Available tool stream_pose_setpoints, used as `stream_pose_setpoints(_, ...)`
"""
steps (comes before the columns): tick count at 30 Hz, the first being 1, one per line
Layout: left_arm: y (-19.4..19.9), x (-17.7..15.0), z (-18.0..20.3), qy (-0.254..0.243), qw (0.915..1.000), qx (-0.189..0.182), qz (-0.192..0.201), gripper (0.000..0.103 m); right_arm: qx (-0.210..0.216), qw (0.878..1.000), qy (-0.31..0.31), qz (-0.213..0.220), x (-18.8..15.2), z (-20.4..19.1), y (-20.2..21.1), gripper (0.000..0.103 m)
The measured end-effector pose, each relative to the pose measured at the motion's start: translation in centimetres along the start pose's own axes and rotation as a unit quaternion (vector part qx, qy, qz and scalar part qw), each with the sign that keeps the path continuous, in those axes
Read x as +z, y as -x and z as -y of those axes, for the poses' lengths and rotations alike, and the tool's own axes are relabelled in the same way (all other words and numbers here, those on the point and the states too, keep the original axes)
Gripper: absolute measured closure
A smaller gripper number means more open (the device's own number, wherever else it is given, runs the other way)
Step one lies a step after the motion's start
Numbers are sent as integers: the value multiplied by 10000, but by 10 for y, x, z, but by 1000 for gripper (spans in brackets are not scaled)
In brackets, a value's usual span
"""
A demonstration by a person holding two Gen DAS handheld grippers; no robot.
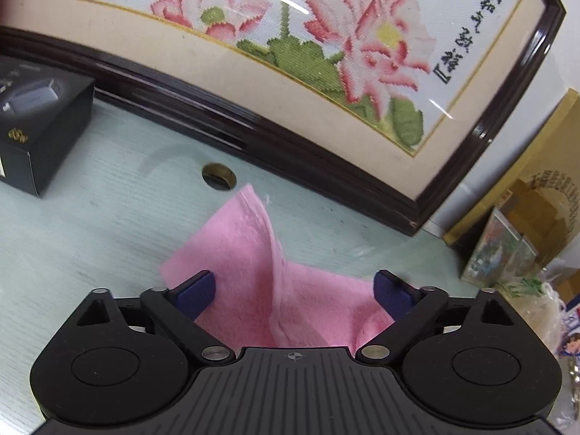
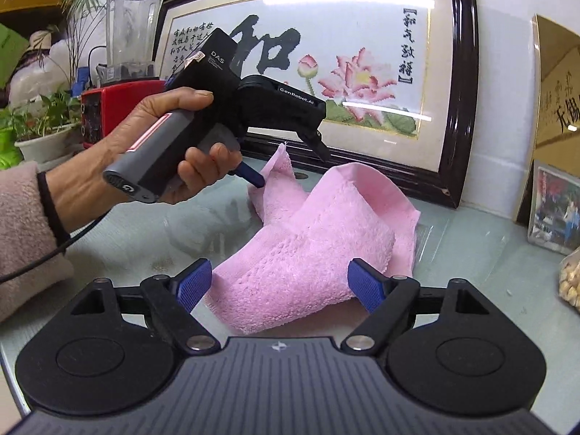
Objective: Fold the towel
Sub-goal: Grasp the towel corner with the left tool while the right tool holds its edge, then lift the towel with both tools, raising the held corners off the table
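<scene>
A pink towel [image 2: 319, 239] lies crumpled and partly folded over itself on the pale glass-topped table [image 2: 145, 232]. My right gripper [image 2: 281, 284] is open, its blue pads either side of the towel's near end. My left gripper [image 1: 295, 291] is open over the towel's far part [image 1: 239, 246], where one raised fold runs between its fingers. In the right wrist view the left gripper [image 2: 290, 166] is held by a hand above the towel's far corner, which sticks up.
A large dark-framed lotus embroidery [image 2: 326, 72] leans at the table's back. A black box [image 1: 32, 123] sits at the left, a cable hole [image 1: 218, 175] near the towel. A blender [image 2: 127, 54] and plants stand far left; photos and boxes [image 2: 554, 206] at right.
</scene>
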State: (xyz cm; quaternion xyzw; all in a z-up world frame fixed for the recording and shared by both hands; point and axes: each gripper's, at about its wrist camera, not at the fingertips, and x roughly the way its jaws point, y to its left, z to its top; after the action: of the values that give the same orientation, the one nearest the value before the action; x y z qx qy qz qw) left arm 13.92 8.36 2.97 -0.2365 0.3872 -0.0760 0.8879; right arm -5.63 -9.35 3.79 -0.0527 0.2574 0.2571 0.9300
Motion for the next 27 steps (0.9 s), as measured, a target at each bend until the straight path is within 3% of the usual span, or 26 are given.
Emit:
stream_pose_setpoints(2,-1,1,1,-128,9999,75,45,40,82,9999,-119,-1,1,5,0,19)
stream_pose_setpoints(4,-3,1,2,-221,9996,169,32,75,145,9996,-238,4,1,9,1,19)
stream_pose_setpoints(8,-6,-2,-1,-237,9991,364,27,95,105,9993,-359,68,1,12,2,19)
stream_pose_setpoints(16,49,-13,4,-491,9955,217,784,101,-107,9976,-678,46,-1,26,8,18)
stream_pose_setpoints(27,111,-65,-18,-356,9920,-80,1210,101,-53,9973,-737,-10,-8,13,25,15)
